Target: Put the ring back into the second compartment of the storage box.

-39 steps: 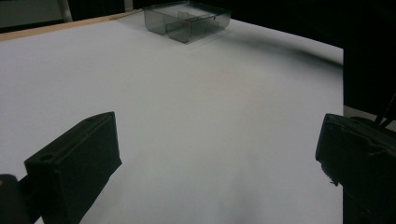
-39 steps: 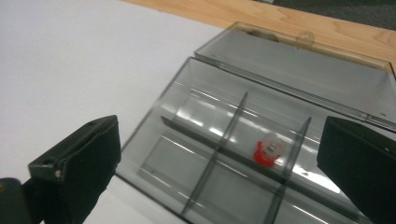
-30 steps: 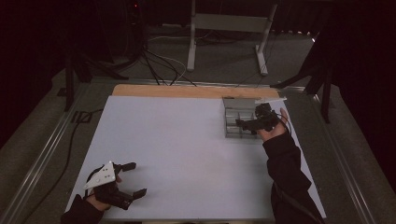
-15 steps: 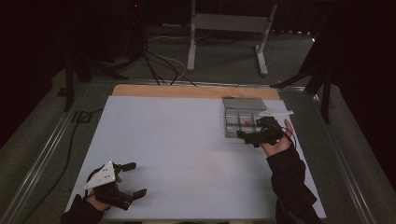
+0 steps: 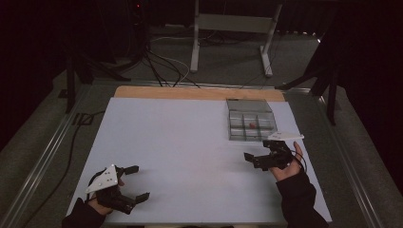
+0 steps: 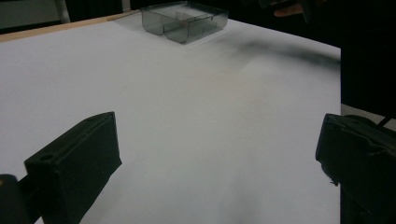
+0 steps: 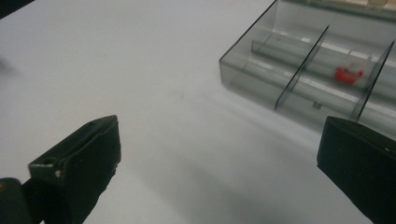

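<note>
A clear grey compartment box (image 5: pixel 237 129) stands on the white table sheet (image 5: pixel 190 142) at the far right. A small red piece (image 5: pixel 250 125) lies in one of its middle cells. My right gripper (image 5: pixel 253 160) hovers just in front of the box, open, with nothing between its jaws. In the right gripper view the box (image 7: pixel 280 65) and the red piece (image 7: pixel 348 73) lie ahead to the right of the open gripper (image 7: pixel 222 140). My left gripper (image 5: pixel 139 182) rests open near the front left edge. From the left gripper (image 6: pixel 217 135), the box (image 6: pixel 187 21) is far off.
A strip of bare wood (image 5: pixel 190 93) runs along the table's far edge. Metal rails (image 5: pixel 52 142) border the table on both sides. Cables (image 5: pixel 161 61) and a stand's legs (image 5: pixel 230 42) lie on the floor beyond.
My right gripper has drawn back from over the box toward the table's front. The left gripper has stayed where it was.
</note>
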{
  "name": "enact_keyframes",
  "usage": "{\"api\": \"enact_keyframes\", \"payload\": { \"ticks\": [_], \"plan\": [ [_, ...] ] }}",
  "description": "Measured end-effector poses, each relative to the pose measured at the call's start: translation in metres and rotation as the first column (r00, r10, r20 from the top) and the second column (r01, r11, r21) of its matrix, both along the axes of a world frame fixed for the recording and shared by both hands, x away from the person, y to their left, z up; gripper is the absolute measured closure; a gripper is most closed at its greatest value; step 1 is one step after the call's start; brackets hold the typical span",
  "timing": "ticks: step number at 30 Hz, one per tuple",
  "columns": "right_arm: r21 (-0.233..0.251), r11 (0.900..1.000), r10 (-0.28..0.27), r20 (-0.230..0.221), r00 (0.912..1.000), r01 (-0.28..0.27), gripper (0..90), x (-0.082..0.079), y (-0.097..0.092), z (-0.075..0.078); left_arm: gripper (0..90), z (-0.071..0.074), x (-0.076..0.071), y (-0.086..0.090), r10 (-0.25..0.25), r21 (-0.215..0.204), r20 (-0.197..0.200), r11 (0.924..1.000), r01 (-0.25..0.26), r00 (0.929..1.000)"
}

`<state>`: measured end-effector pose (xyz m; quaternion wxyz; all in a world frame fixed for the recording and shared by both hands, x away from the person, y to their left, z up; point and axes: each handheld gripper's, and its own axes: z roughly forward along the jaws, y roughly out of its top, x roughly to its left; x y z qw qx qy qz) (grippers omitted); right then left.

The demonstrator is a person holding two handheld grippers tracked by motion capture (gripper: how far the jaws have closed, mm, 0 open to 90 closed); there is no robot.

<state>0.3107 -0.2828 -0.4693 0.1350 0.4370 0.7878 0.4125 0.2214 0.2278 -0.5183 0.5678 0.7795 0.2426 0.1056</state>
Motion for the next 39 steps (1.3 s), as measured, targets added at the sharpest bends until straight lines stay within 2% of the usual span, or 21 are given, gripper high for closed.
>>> {"api": "enact_keyframes", "payload": {
  "ticks": [4,8,13,17,22,26,32,34,39],
  "plan": [
    [-0.014,0.9999,0.009,-0.011,0.9999,-0.01,0.0,-0.013,-0.002,-0.011,0.3,0.0,0.0,0.0,-0.001,0.005,0.001,1.0,0.001,1.0],
    [-0.007,1.0,0.0,-0.013,0.9999,0.0,0.0,-0.027,-0.004,-0.021,0.3,0.0,0.0,-0.001,-0.006,0.008,0.004,1.0,0.006,1.0],
    [-0.014,0.9998,0.012,-0.001,0.9999,-0.012,0.0,-0.043,-0.005,-0.031,0.3,0.0,0.0,-0.001,-0.004,0.007,0.004,1.0,0.004,1.0],
    [-0.006,0.9998,0.017,-0.008,0.9998,-0.017,0.0,-0.054,-0.008,-0.038,0.3,0.0,0.0,0.0,-0.003,0.007,0.004,1.0,0.003,1.0],
    [-0.042,0.9988,0.023,-0.031,0.9992,-0.024,0.0,-0.066,-0.012,-0.047,0.3,0.0,0.0,-0.001,-0.002,0.003,0.004,1.0,0.002,1.0],
    [-0.075,0.9964,0.036,-0.038,0.9986,-0.039,0.0,-0.072,-0.019,-0.054,0.3,0.0,0.0,0.0,-0.001,0.002,0.002,1.0,0.001,1.0],
    [-0.066,0.9967,0.046,-0.015,0.9988,-0.047,0.0,-0.073,-0.026,-0.054,0.3,0.0,0.0,0.0,-0.002,0.004,0.002,1.0,0.002,1.0],
    [-0.074,0.9961,0.046,-0.015,0.9988,-0.047,0.0,-0.073,-0.026,-0.055,0.3,0.0,0.0,0.0,-0.001,0.007,0.002,1.0,0.001,1.0],
    [-0.062,0.9968,0.051,-0.015,0.9986,-0.052,0.0,-0.073,-0.026,-0.055,0.3,0.0,0.0,-0.001,-0.001,0.008,0.002,1.0,0.001,1.0]
  ]
}}
